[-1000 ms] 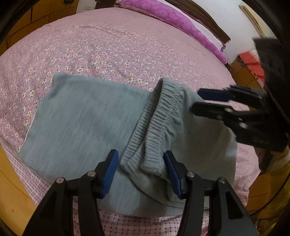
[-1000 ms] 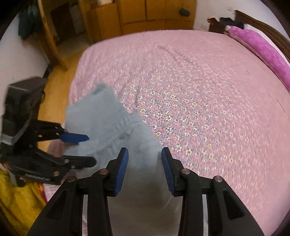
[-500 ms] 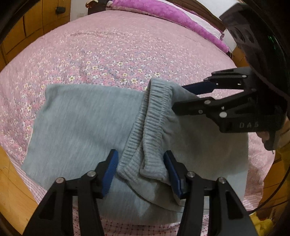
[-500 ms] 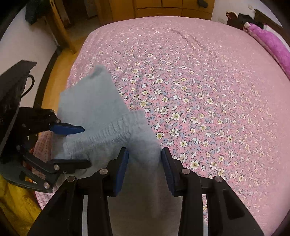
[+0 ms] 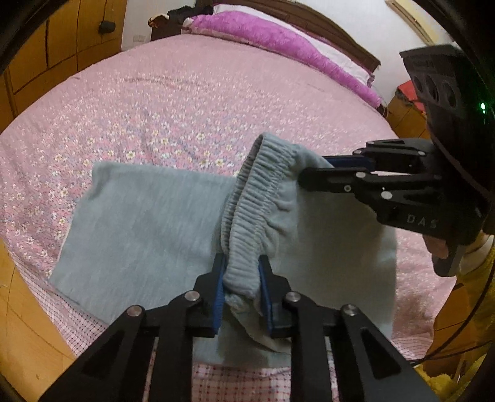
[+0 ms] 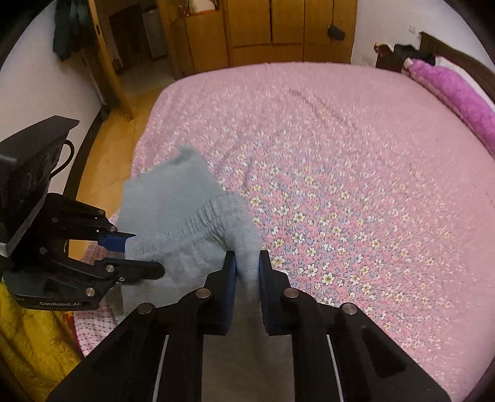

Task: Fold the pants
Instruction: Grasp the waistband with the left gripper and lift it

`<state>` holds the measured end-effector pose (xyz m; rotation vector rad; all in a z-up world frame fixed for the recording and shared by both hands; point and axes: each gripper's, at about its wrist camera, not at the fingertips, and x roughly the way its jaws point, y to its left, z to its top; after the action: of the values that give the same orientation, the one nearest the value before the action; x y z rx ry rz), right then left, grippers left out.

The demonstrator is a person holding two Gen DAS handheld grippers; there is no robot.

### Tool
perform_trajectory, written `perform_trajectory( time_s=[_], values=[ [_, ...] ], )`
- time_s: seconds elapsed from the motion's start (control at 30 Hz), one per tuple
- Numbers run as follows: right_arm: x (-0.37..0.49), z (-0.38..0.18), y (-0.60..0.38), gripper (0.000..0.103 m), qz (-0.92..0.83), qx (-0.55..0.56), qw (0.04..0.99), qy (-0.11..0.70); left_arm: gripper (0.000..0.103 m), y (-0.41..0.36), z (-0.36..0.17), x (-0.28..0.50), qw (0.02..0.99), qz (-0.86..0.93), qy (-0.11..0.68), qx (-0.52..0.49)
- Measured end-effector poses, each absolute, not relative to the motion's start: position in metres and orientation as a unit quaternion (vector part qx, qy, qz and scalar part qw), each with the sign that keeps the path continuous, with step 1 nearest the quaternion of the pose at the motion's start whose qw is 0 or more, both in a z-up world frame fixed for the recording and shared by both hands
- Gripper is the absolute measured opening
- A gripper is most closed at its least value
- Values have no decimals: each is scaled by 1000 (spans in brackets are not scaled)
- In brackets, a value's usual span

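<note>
Grey-blue pants (image 5: 145, 222) lie folded near the front edge of the pink flowered bed (image 5: 191, 102). Their ribbed waistband (image 5: 260, 191) is raised off the rest of the cloth. My left gripper (image 5: 241, 275) is closing, and its blue pads press on the near end of the waistband. In the same view my right gripper (image 5: 312, 173) comes in from the right and pinches the far end. The right wrist view shows my right gripper (image 6: 247, 266) closing on a fold of the pants (image 6: 173, 191), while the left gripper (image 6: 139, 250) grips the waistband at the left.
A purple pillow (image 5: 278, 43) lies along the wooden headboard at the far side. Wooden wardrobes (image 6: 266, 27) and a doorway stand beyond the bed. Wood floor (image 6: 117, 148) runs along the bed's left edge. Yellow cloth (image 6: 27, 337) hangs by the near corner.
Both grippers have closed from open onto the ends of the waistband. The waistband now stands higher off the bed between them.
</note>
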<state>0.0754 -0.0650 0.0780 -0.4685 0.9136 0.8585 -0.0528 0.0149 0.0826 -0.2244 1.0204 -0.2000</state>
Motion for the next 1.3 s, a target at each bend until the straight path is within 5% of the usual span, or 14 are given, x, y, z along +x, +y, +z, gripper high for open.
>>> perform_trajectory(
  time_s=[0.73, 1.3],
  values=[
    [48, 166, -4, 6, 422, -213, 823, 314, 19, 87, 181, -90, 915, -35, 386, -115],
    [87, 80, 84, 6, 433, -245, 776, 386, 20, 161, 94, -67, 868, 5, 460, -186]
  ],
)
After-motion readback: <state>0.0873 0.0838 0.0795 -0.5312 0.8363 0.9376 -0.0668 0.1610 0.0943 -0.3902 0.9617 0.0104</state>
